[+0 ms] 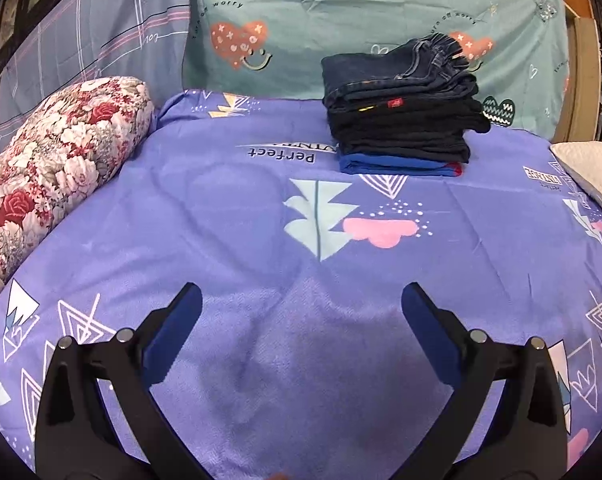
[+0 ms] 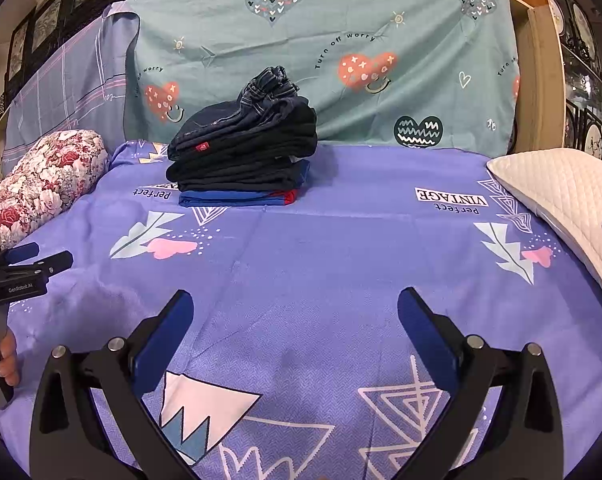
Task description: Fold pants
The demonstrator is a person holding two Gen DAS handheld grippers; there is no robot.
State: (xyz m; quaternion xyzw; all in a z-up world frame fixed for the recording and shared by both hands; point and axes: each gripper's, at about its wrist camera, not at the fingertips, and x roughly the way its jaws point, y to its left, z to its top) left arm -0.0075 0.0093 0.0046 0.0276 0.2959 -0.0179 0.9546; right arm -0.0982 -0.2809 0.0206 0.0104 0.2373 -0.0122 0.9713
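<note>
At the bed's far edge, we keep the folded pants stack (image 1: 401, 108) clear; left gripper (image 1: 301, 300) and right gripper (image 2: 295, 304) hover spread, empty.

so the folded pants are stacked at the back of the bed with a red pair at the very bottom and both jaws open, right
Not quite: the bottom pair in the stack of folded pants is blue, with only a small red patch at one corner, as the right wrist view shows. The rest holds: the stack sits at the back of the bed, both jaws open.

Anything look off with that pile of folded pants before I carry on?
Mostly tidy. The top jeans on the stack sit askew, waistband bunched up and sticking above the pile. Both grippers are open and empty.
</note>
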